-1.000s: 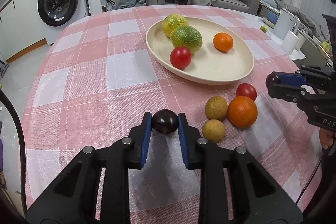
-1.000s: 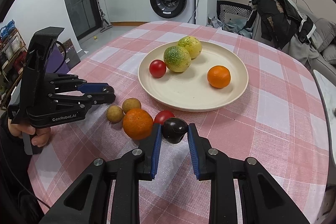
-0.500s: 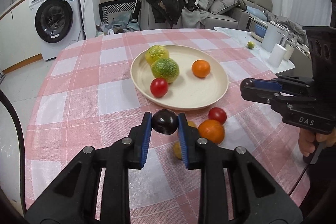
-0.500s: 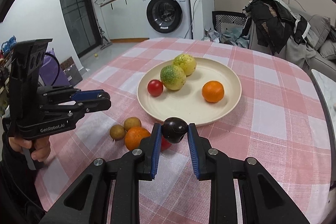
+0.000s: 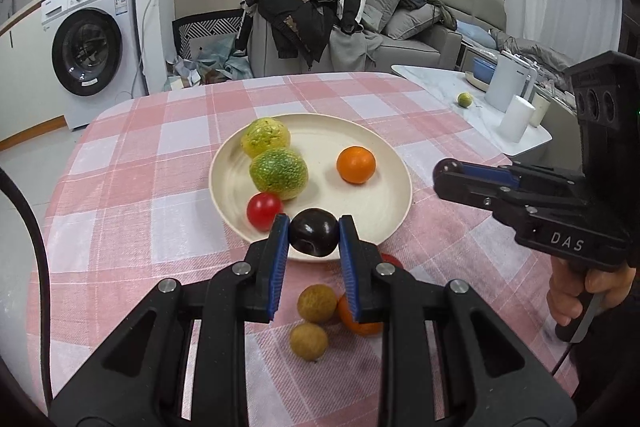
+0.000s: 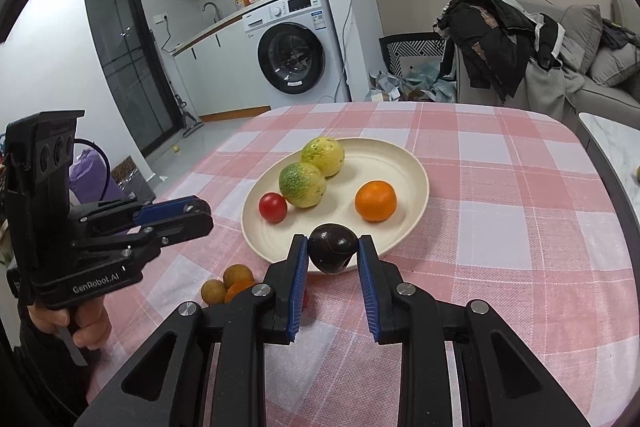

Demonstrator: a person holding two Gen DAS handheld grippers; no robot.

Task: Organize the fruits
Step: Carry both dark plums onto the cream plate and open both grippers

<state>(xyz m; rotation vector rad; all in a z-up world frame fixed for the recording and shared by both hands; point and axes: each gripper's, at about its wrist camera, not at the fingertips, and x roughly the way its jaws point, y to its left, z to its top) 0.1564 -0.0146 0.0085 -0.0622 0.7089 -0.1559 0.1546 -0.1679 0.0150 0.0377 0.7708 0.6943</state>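
A cream plate (image 5: 372,211) (image 6: 400,163) on the pink checked table holds two yellow-green citrus (image 5: 278,173), a small orange (image 5: 356,165) and a red tomato (image 5: 264,210). My left gripper (image 5: 313,233) is shut on a dark purple fruit (image 5: 313,233), held above the plate's near rim. My right gripper (image 6: 333,254) is shut on another dark purple fruit (image 6: 333,254), also above the near rim. On the cloth in front of the plate lie two brown longans (image 5: 316,303), an orange (image 5: 362,323) and a red tomato (image 5: 390,259), partly hidden by the fingers.
The right gripper shows at the right of the left wrist view (image 5: 448,171); the left one shows at the left of the right wrist view (image 6: 196,211). A white side table with cups (image 5: 512,107) stands at the right. A washing machine (image 6: 296,47) and sofa stand beyond.
Both grippers have risen from the cloth and moved forward, each carrying its dark fruit, and they now hang over the plate's near rim. The loose fruits stayed on the cloth.
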